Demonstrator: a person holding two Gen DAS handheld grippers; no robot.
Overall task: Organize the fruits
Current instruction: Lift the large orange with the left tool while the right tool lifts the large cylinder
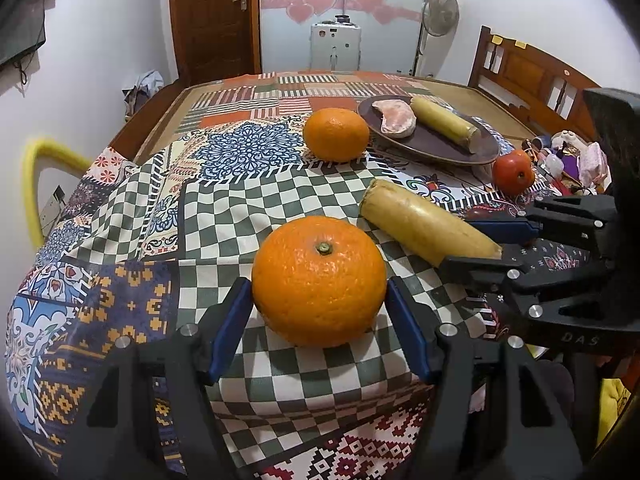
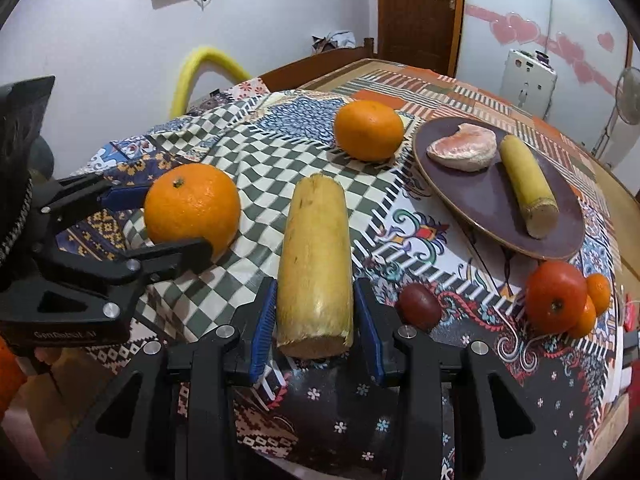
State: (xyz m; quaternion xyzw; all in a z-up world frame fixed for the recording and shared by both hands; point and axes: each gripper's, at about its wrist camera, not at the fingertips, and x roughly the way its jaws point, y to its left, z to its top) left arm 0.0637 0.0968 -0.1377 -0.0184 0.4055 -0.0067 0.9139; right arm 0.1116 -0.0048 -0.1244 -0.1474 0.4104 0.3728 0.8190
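Note:
A large orange (image 1: 319, 280) sits on the patterned cloth between the fingers of my left gripper (image 1: 319, 312); the blue pads stand beside it with small gaps, jaws open. It also shows in the right wrist view (image 2: 192, 206). A thick yellow cane piece (image 2: 316, 268) lies between the fingers of my right gripper (image 2: 316, 320), jaws open around its near end. It also shows in the left wrist view (image 1: 424, 224). A brown plate (image 2: 480, 204) holds a pink pomelo segment (image 2: 464, 152) and a second yellow piece (image 2: 528, 184).
A second orange (image 2: 369, 130) sits left of the plate. A red tomato-like fruit (image 2: 556, 296), small oranges (image 2: 598, 288) and a dark red fruit (image 2: 420, 306) lie at the right. A wooden bed frame (image 1: 532, 76) and clutter stand at far right.

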